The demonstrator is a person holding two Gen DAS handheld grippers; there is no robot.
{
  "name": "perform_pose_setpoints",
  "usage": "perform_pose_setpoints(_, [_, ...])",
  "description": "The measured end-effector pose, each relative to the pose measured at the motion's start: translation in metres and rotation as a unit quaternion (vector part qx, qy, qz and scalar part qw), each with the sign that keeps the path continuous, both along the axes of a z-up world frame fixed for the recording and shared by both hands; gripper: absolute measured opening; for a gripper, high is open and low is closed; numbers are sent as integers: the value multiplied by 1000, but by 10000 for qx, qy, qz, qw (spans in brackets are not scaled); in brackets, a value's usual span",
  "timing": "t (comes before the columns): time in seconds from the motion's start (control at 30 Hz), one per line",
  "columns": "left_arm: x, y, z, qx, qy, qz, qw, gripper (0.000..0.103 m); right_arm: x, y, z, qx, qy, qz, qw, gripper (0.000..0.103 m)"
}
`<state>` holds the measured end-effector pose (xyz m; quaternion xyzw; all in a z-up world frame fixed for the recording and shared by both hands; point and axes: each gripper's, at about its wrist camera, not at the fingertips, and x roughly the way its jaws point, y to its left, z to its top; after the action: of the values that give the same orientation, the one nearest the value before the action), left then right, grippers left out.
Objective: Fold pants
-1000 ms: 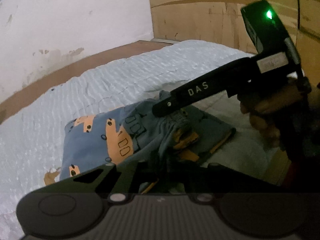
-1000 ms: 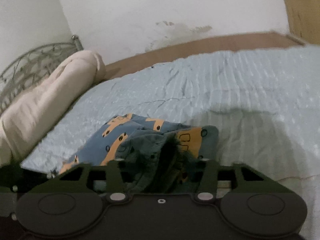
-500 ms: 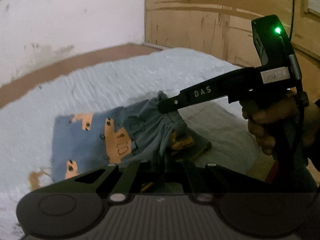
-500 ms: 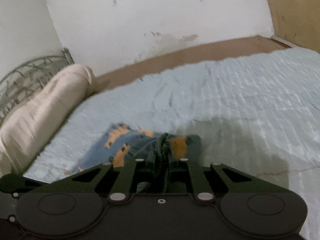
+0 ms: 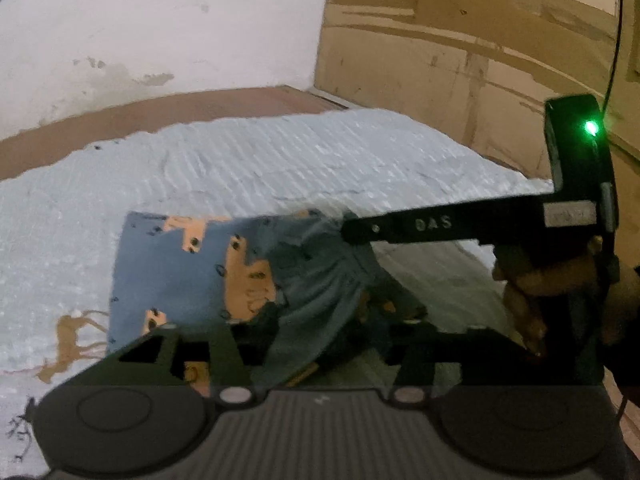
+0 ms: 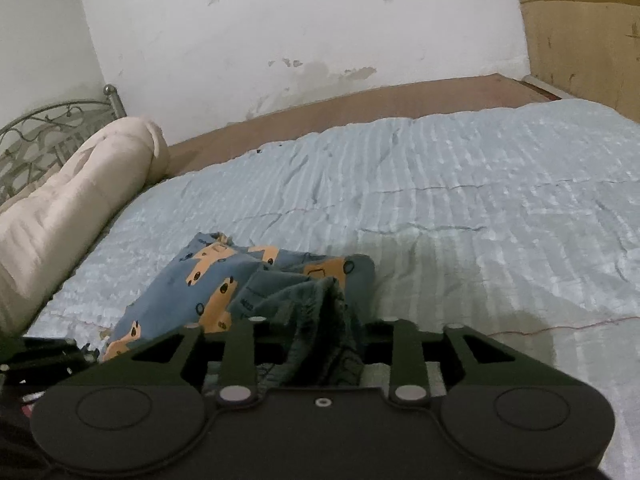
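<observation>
The pants [image 5: 192, 276] are small, blue with orange vehicle prints, lying on the light blue bedspread [image 5: 280, 168]. My left gripper [image 5: 320, 344] has its jaws wide apart, with a grey-blue fold of the waist end draped between them. My right gripper [image 6: 324, 340] also has its jaws apart, with bunched waistband cloth [image 6: 320, 320] lying between them. In the left wrist view my right gripper [image 5: 360, 232] reaches in from the right, its tip at the raised cloth. The pants [image 6: 224, 276] stretch away to the left in the right wrist view.
A cream rolled bolster [image 6: 68, 208] lies along the bed's left side by a metal headboard [image 6: 44, 136]. A white wall [image 6: 280, 40] stands behind the bed and a wooden panel [image 5: 460, 60] to the right. A hand [image 5: 528, 296] holds the right gripper.
Both grippers' jaws have opened wide; they were closed on the waist cloth half a second ago. The cameras have tilted up slightly. The pants lie flatter.
</observation>
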<state>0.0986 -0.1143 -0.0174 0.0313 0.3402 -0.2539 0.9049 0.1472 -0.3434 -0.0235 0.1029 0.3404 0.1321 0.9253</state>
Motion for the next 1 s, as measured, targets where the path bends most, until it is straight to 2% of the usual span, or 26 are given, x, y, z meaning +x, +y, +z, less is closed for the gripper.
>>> perform_pose_setpoints(0.03, [-1, 1, 3, -6, -30, 32, 10000, 66, -1, -1, 1, -5, -18, -35, 10000, 41])
perform_pose_setpoints(0.07, [-1, 2, 5, -18, -65, 72, 10000, 76, -2, -1, 3, -19, -36, -51, 10000, 47])
perform_pose_setpoints(0.1, [-1, 3, 8, -23, -109, 134, 9998, 88, -4, -2, 4, -40, -67, -79, 9999, 56])
perform_pose_setpoints(0.13, [-1, 5, 10, -22, -164, 224, 9996, 93, -6, -2, 6, -60, -98, -111, 9999, 62])
perform_pose_setpoints(0.17, [-2, 7, 12, -27, -226, 323, 9992, 102, -8, -2, 8, -88, -149, -155, 9997, 73])
perform_pose_setpoints(0.2, [-2, 10, 14, -38, -284, 408, 9988, 103, -10, -2, 9, -117, -204, -183, 9996, 81])
perform_pose_setpoints(0.3, [1, 18, 15, -21, -304, 609, 9977, 103, -17, -1, 14, -216, -347, -282, 9988, 96])
perform_pose_setpoints(0.37, [4, 26, 15, 47, -276, 778, 9966, 103, -22, -1, 17, -279, -442, -377, 9979, 102])
perform_pose_setpoints(0.47, [8, 42, 16, 221, -313, 1054, 9937, 103, -30, 4, 19, -484, -617, -453, 9959, 102])
perform_pose_setpoints(0.6, [16, 70, 17, 434, -275, 1598, 9858, 103, -37, 18, 20, -801, -704, -439, 9933, 102])
perform_pose_setpoints(0.77, [29, 99, 12, 435, -93, 2341, 9712, 103, -31, 47, 11, -1166, -373, -469, 9914, 102])
perform_pose_setpoints(0.83, [35, 99, -1, 461, 230, 2275, 9724, 103, -27, 57, 3, -1364, -141, -587, 9888, 102])
perform_pose_setpoints(0.9, [39, 94, -16, 657, 549, 2080, 9744, 103, -26, 64, -5, -1613, 54, -637, 9848, 102])
perform_pose_setpoints(1.0, [31, 89, -31, 878, 515, 1990, 9747, 102, -37, 60, -12, -1770, 103, -696, 9817, 102])
